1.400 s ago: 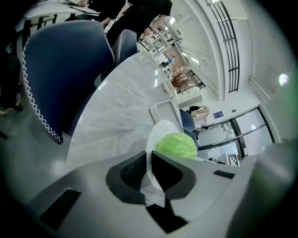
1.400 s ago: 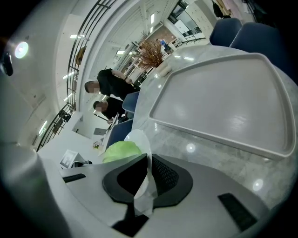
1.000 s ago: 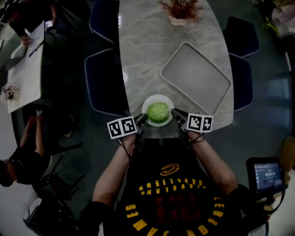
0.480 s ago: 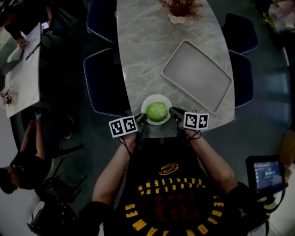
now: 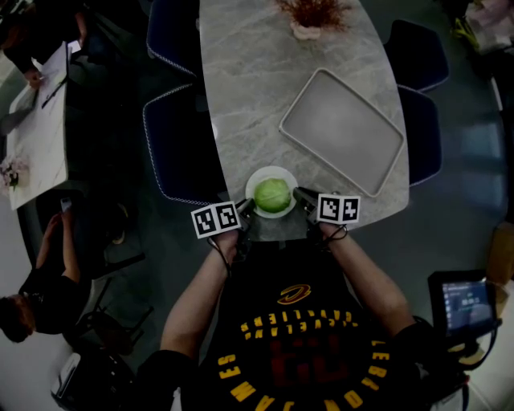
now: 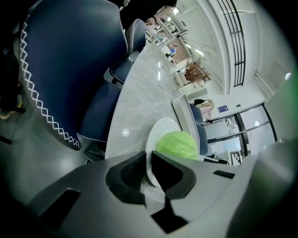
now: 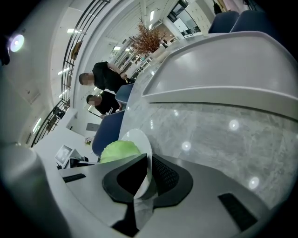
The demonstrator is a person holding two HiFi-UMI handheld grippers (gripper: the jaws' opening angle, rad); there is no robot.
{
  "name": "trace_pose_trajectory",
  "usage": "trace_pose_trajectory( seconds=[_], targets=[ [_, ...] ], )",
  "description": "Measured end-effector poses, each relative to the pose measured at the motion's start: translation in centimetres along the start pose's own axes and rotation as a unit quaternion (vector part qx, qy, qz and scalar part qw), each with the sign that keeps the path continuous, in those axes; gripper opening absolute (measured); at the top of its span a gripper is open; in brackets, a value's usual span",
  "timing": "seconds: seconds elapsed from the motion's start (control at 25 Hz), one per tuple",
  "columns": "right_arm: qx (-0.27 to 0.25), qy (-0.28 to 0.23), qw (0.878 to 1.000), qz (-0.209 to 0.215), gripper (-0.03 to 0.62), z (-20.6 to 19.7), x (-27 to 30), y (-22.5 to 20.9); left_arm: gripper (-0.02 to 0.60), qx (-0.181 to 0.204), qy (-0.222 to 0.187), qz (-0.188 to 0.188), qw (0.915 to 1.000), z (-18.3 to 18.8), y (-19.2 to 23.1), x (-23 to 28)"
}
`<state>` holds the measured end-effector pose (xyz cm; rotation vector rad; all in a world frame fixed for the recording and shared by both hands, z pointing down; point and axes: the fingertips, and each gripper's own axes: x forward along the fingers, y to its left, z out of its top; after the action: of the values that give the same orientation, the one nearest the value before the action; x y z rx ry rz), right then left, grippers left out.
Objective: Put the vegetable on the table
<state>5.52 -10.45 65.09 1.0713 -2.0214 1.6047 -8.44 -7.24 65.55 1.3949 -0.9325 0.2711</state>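
A round green cabbage [image 5: 273,194] rests on a white plate [image 5: 259,180] over the near end of the marble table [image 5: 249,96]. My left gripper [image 5: 246,208] is shut on the plate's left rim, and my right gripper [image 5: 302,196] is shut on its right rim. In the left gripper view the plate [image 6: 158,132] runs edge-on between the black pads, the cabbage [image 6: 178,144] just past them. The right gripper view likewise has the plate [image 7: 141,142] pinched between the pads, cabbage [image 7: 119,151] to the left.
A large grey tray [image 5: 341,130] lies on the table's right half. A potted dried plant [image 5: 312,18] stands at the far end. Dark blue chairs [image 5: 177,144] flank the table on both sides. People sit at a white table [image 5: 36,120] to the left.
The plate with the cabbage, held by both grippers, has moved slightly away from me and further over the table's near end.
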Motion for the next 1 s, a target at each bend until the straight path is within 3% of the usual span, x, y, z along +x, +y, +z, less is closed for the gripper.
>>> trace_pose_trajectory(
  seconds=[1.0],
  targets=[
    [0.008,-0.003,1.000,0.002,0.040,-0.43,0.73,-0.89,0.037,0.007,0.006,0.005,0.9999,0.02,0.42,0.67]
  ],
)
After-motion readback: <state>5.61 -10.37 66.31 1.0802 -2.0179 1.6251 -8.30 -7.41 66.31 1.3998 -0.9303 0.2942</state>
